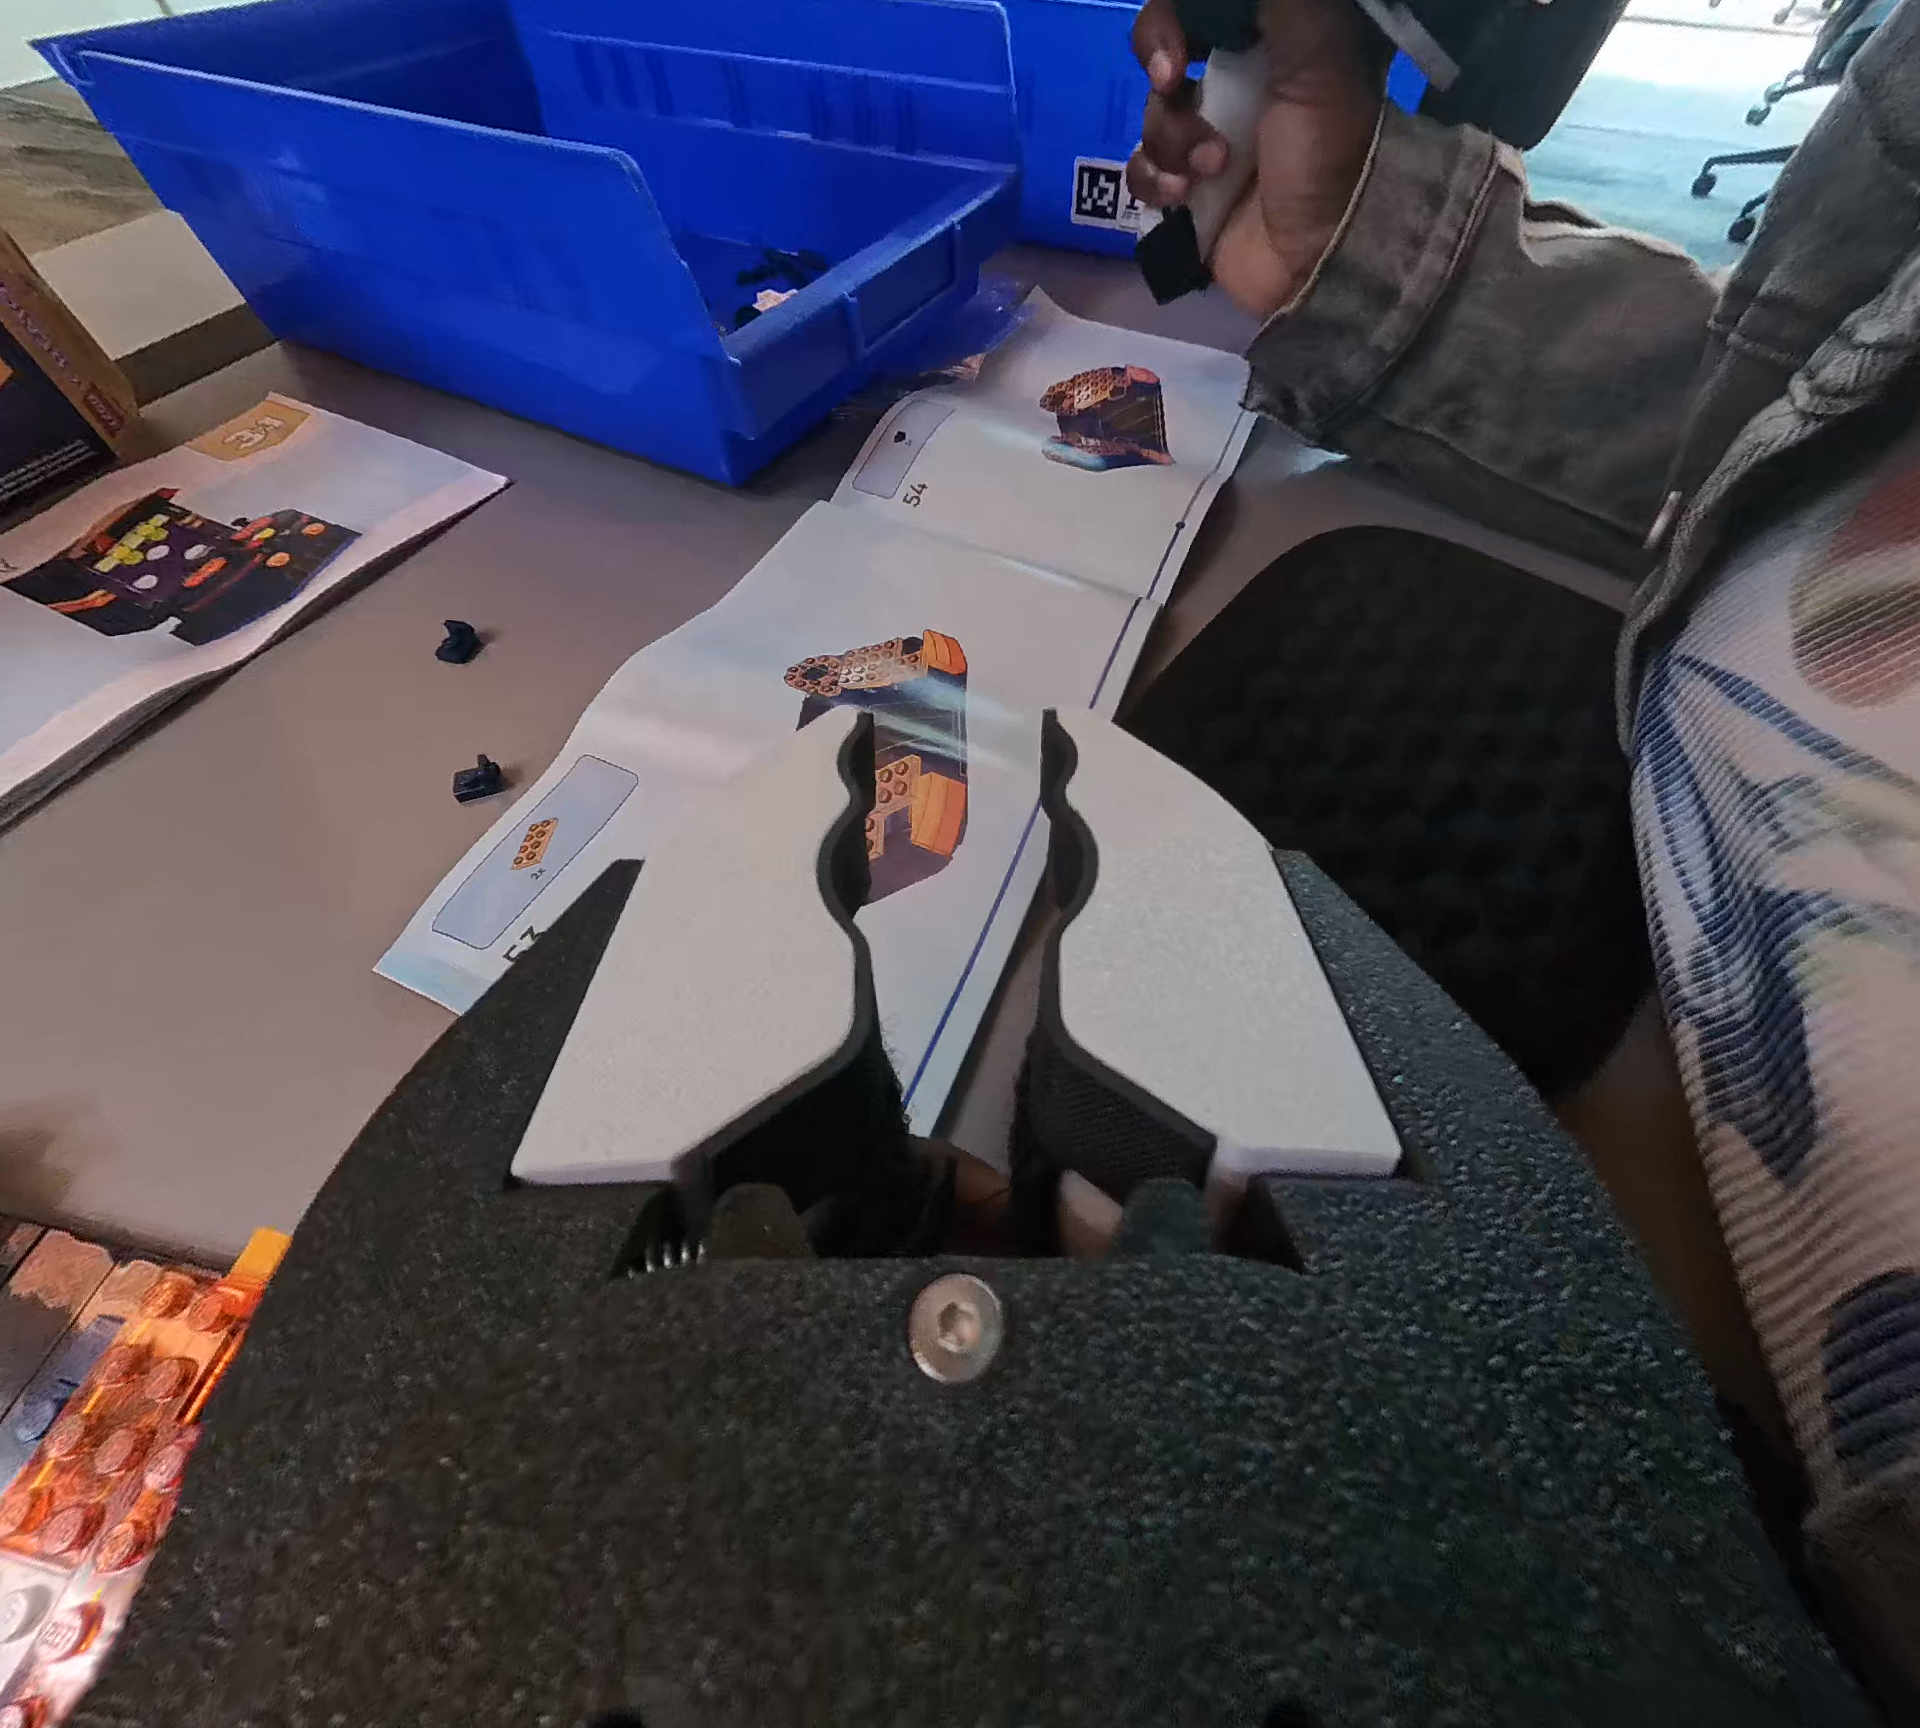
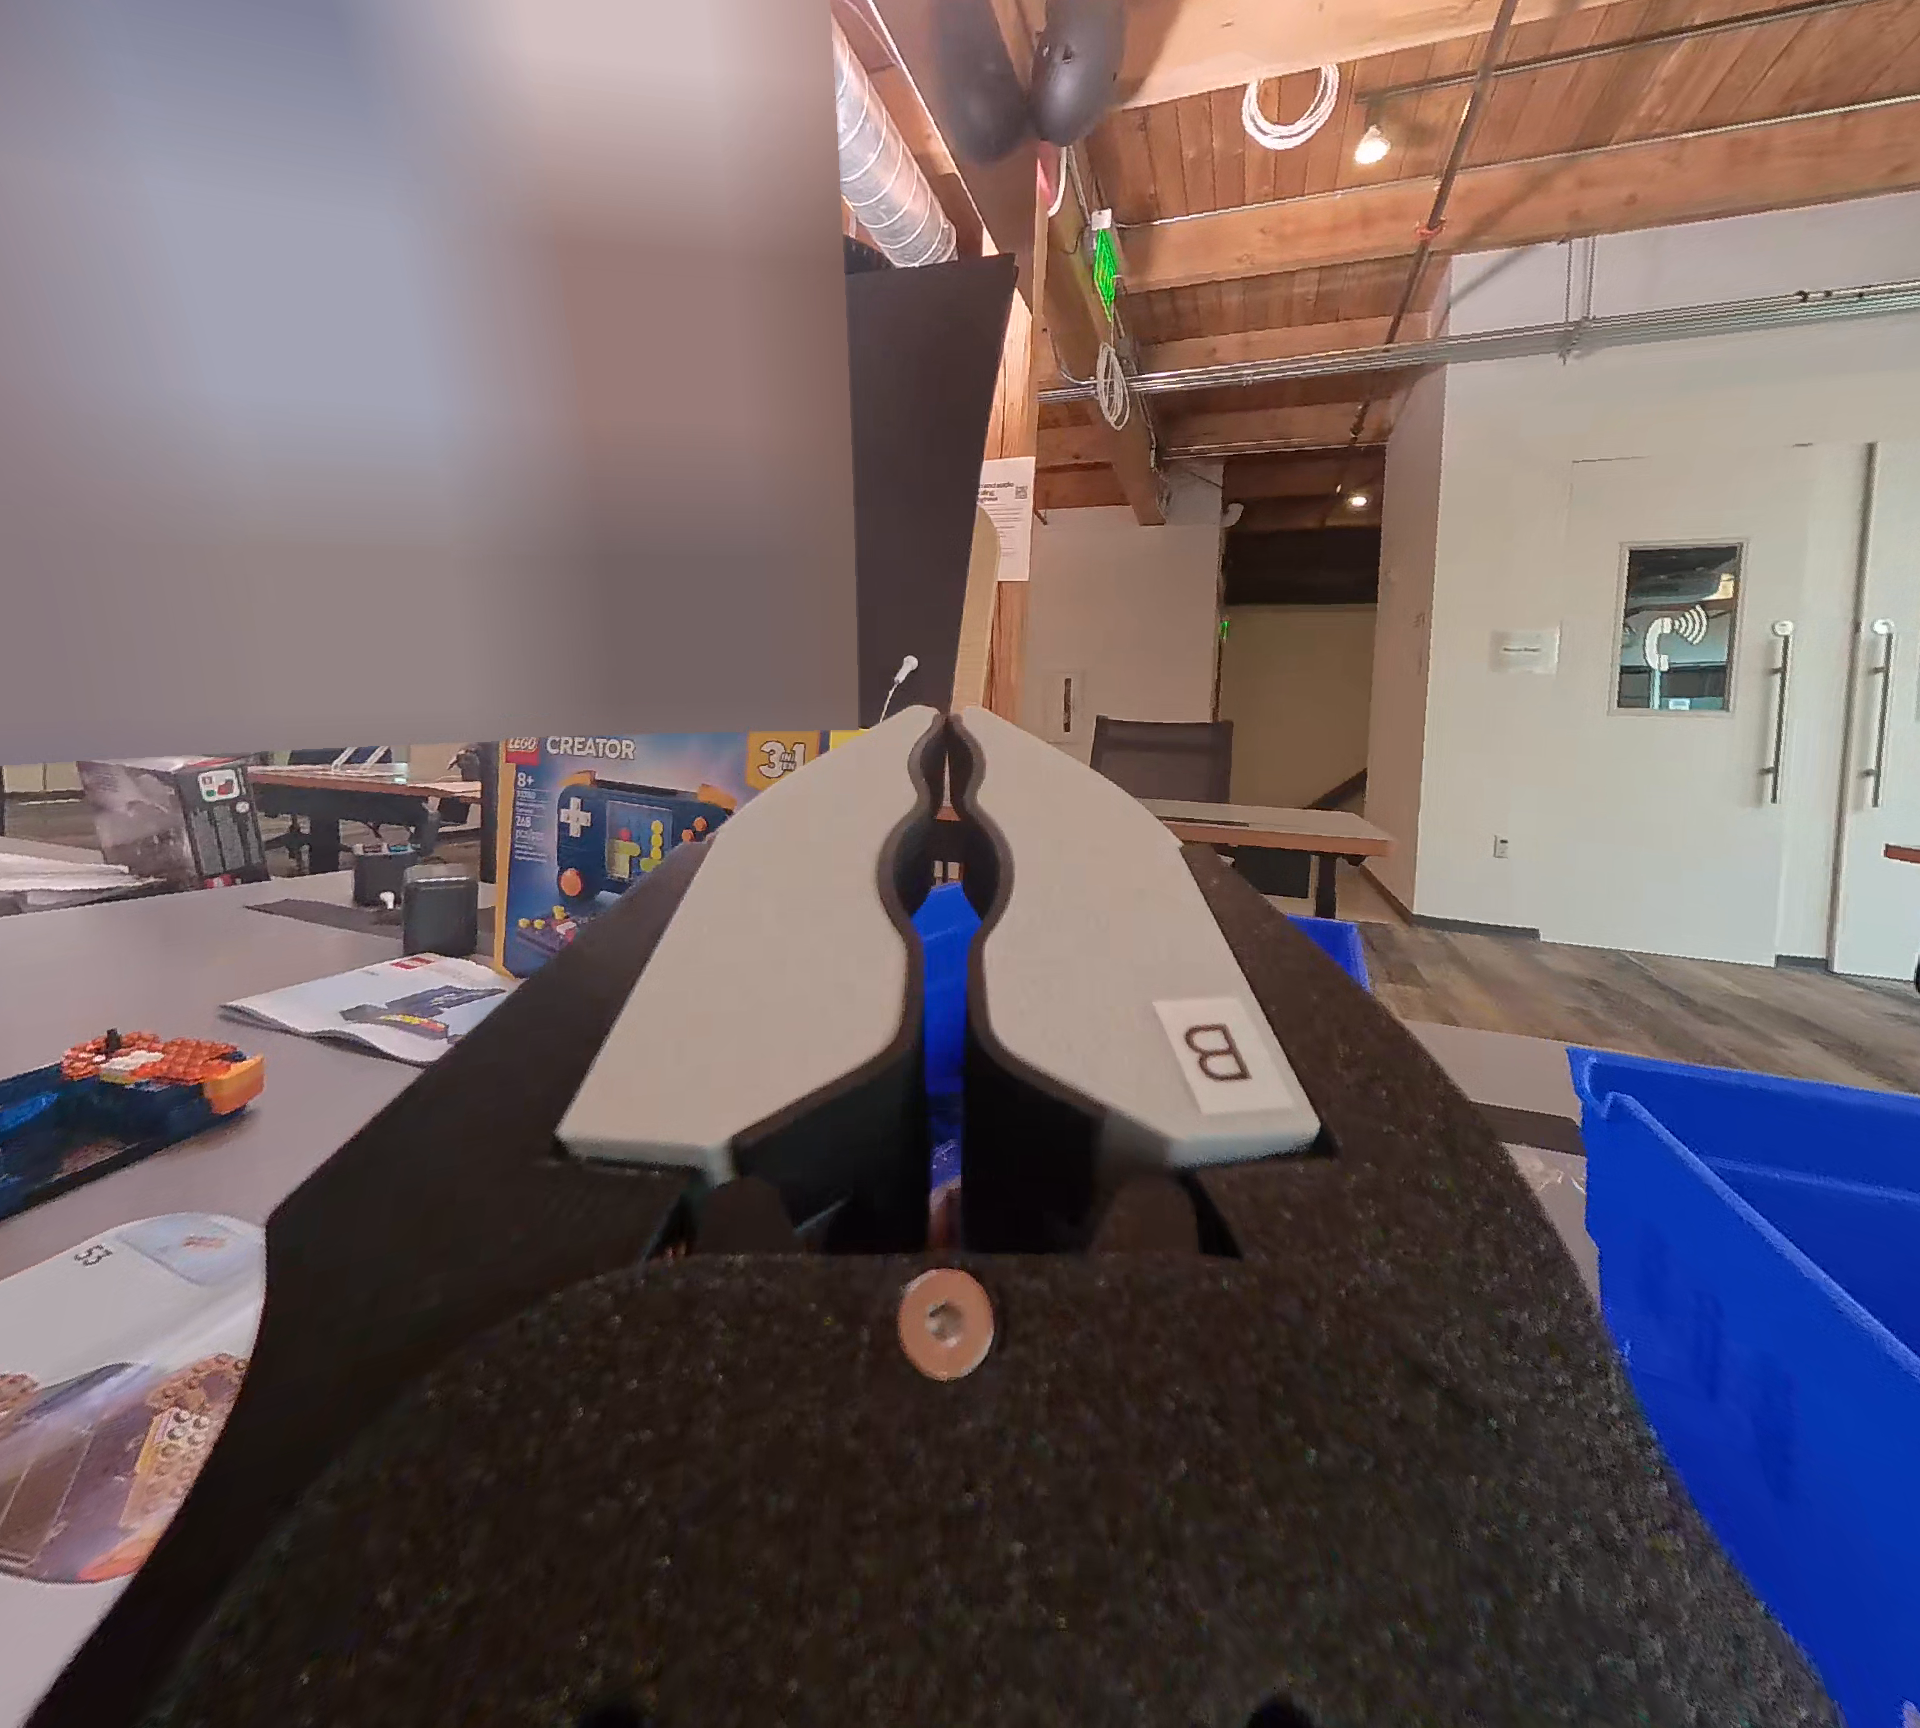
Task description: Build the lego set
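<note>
While my left gripper [image 1: 954,722] hangs spread and empty over the booklet [image 1: 727,743], my right gripper [image 2: 951,722] points upward, fingertips pressed together on nothing

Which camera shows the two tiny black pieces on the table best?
The left wrist view. Both tiny black pieces lie in plain sight on the grey table, beside the open booklet. In the right wrist view I cannot find them.

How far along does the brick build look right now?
Partly done: a dark blue and orange brick model sits on the table. Nothing in hand: left claw open above the open booklet, right claw shut on nothing. Left: two loose dark pieces on the table.
</note>
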`<move>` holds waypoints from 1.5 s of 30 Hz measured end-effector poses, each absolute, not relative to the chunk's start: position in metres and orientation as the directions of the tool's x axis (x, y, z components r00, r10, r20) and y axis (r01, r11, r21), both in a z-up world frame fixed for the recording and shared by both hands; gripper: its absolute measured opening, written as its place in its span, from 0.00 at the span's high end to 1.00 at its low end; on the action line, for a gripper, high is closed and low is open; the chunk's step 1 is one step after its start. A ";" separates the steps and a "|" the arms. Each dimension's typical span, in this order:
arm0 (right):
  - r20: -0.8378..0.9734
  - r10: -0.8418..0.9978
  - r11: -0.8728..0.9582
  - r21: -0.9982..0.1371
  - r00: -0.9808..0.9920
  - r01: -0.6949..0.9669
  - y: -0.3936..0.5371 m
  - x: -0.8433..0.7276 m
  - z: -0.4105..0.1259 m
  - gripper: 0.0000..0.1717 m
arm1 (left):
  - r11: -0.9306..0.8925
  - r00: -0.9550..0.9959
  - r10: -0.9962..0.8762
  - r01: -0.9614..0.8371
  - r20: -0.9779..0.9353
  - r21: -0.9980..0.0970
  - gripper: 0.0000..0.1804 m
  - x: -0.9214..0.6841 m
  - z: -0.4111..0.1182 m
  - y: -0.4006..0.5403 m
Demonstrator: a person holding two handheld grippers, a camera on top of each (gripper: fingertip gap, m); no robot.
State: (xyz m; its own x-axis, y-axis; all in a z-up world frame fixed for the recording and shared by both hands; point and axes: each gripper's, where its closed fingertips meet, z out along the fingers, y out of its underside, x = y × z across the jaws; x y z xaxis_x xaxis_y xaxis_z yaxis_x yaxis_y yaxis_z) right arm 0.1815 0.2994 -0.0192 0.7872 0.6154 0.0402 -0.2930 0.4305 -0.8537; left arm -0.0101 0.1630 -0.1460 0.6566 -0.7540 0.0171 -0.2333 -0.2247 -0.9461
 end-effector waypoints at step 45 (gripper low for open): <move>0.058 0.967 -0.141 -0.687 0.248 0.713 0.277 -0.076 -0.210 0.96 | -0.052 0.848 -0.528 0.010 0.036 -0.999 0.86 -0.060 -0.097 0.171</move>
State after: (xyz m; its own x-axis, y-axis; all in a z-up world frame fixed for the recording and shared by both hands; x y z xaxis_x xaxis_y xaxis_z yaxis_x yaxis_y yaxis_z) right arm -0.0765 0.2769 -0.2095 0.2480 0.9670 0.0582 0.7129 -0.1415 -0.6869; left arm -0.0601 0.1708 -0.0968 0.8483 -0.5282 0.0364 0.0103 -0.0522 -0.9986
